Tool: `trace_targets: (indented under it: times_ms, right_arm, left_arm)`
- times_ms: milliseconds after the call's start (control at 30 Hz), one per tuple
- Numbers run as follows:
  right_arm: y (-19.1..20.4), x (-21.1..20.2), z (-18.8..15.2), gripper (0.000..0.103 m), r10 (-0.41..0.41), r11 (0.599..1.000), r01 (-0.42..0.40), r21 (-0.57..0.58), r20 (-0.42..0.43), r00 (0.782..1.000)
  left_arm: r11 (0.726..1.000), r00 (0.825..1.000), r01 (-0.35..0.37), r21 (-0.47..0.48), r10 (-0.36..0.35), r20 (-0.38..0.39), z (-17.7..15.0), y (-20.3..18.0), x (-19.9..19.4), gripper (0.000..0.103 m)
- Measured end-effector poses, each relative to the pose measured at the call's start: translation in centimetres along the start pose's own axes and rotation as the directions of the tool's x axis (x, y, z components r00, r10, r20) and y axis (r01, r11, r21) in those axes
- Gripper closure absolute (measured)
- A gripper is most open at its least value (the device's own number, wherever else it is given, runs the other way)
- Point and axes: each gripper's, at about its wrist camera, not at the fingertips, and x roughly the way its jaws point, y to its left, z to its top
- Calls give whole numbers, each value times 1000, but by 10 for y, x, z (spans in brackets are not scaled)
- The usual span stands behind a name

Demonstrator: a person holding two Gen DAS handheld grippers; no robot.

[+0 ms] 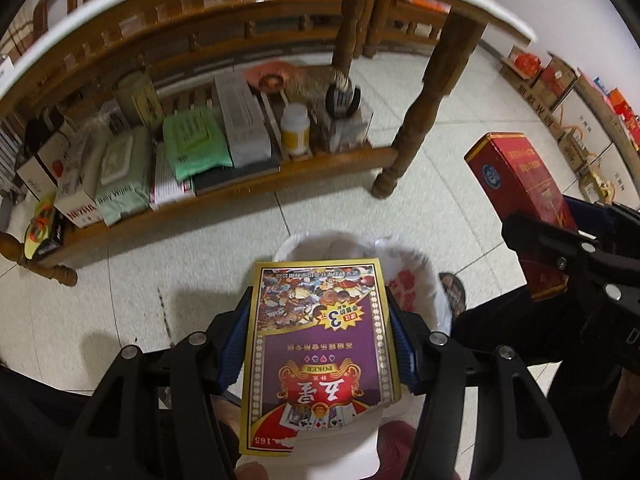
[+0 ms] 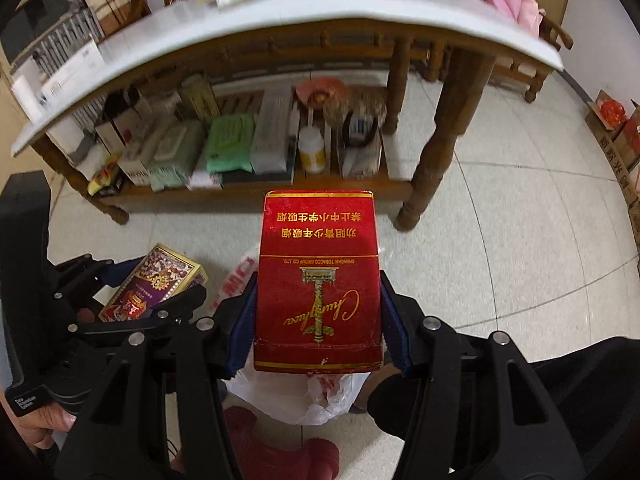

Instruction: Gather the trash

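Observation:
My left gripper (image 1: 320, 344) is shut on a purple and gold poker card box (image 1: 320, 344), held right above a white bin lined with a plastic bag (image 1: 416, 280). My right gripper (image 2: 318, 320) is shut on a red cigarette box (image 2: 318, 280), held above the same bag (image 2: 320, 396). In the left wrist view the red box (image 1: 516, 184) and right gripper show at the right. In the right wrist view the poker box (image 2: 156, 284) and left gripper show at the left.
A wooden table with a white top (image 2: 280, 20) stands ahead. Its lower shelf (image 1: 224, 184) holds wipes packs, boxes and a white bottle (image 1: 295, 128). A table leg (image 1: 424, 112) stands near the bin. Cardboard boxes (image 1: 560, 92) line the right wall. The floor is pale tile.

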Motion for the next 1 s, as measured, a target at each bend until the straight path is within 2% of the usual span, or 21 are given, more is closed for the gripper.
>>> trace_targets:
  times_ms: [300, 700, 1000]
  right_arm:
    - [-6, 46, -12, 50, 10, 1000, -7, 30, -101, 995]
    - [-10, 96, -26, 49, 7, 998, 6, 64, -193, 981]
    - [-15, 121, -35, 49, 12, 996, 10, 84, -254, 967]
  left_arm:
    - [1000, 993, 9, -10, -10, -118, -19, 0, 56, 45]
    - [1000, 987, 25, -17, -27, -160, -33, -8, 101, 45]
    - [1000, 980, 4, -11, -6, -200, -44, -3, 123, 44]
